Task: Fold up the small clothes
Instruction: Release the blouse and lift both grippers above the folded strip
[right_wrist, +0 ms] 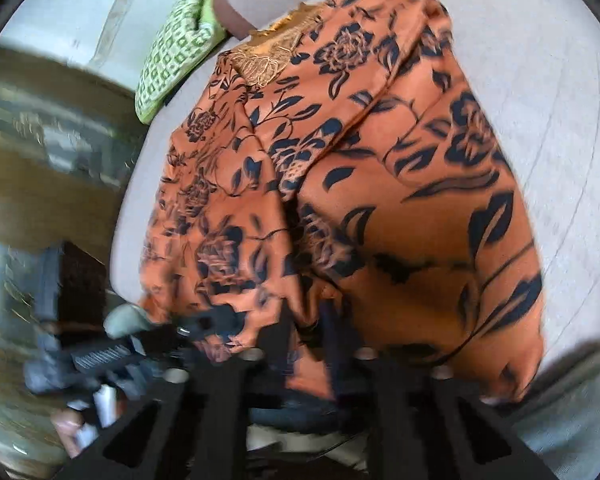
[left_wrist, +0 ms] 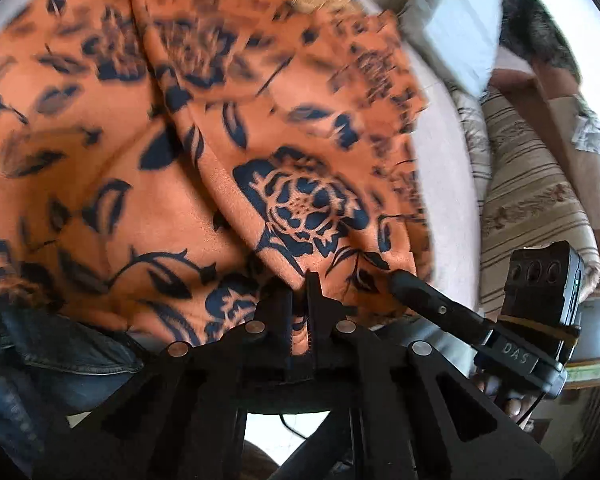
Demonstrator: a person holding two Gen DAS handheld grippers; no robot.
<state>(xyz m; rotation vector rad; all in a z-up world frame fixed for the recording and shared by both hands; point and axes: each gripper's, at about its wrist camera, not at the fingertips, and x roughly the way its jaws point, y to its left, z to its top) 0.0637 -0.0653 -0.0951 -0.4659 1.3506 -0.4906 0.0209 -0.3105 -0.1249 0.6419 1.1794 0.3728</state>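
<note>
Orange garment [left_wrist: 204,128] with dark floral print — hem pinched by left gripper [left_wrist: 300,292] and right gripper [right_wrist: 308,328]; jaws pressed together. Judgement: keep tension even across both corners; lift level.

Each fisheye camera sits just behind its own gripper's black linkage and looks forward and steeply down, very close to the cloth. The left wrist view faces the orange fabric with dark blue flower print [left_wrist: 228,128], which fills most of it; the other gripper's black body [left_wrist: 540,312] shows near right, beside a beige striped cushion [left_wrist: 540,208]. The right wrist view looks along the same fabric [right_wrist: 380,200], with a green patterned cloth [right_wrist: 176,52] far left. Both views share the fabric and the pale grey surface [right_wrist: 560,120] under it.
</note>
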